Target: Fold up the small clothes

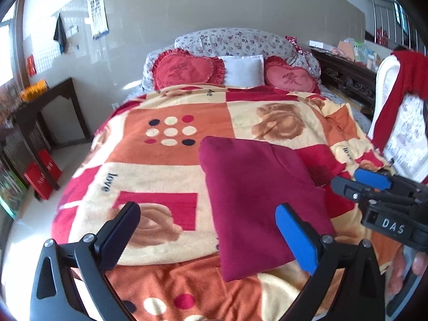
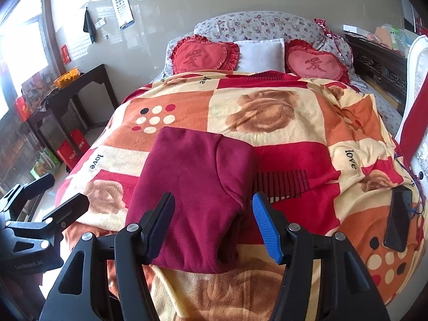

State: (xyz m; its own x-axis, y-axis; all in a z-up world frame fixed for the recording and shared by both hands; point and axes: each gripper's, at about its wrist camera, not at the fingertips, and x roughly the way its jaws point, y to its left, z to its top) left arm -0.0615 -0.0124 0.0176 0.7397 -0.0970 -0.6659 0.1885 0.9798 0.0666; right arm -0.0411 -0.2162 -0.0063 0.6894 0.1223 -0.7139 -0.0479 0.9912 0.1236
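A dark red fleece garment (image 1: 262, 203) (image 2: 198, 182) lies folded into a compact rectangle on the patterned blanket (image 1: 160, 147) (image 2: 294, 123), near the foot of the bed. My left gripper (image 1: 208, 238) hovers open above the garment's near left edge, with nothing between its fingers. In the right wrist view it shows at the far left (image 2: 53, 196), off the garment. My right gripper (image 2: 214, 227) is open and empty over the garment's near end. In the left wrist view it comes in from the right (image 1: 353, 183), just beyond the garment's right edge.
Two red heart cushions (image 1: 187, 69) (image 2: 203, 56) and a white pillow (image 2: 260, 53) sit at the bed's head. A black phone (image 2: 398, 216) lies on the blanket at the right. A dark side table (image 1: 42, 107) and red boxes (image 1: 42, 179) stand left of the bed, a white chair (image 1: 388, 101) to the right.
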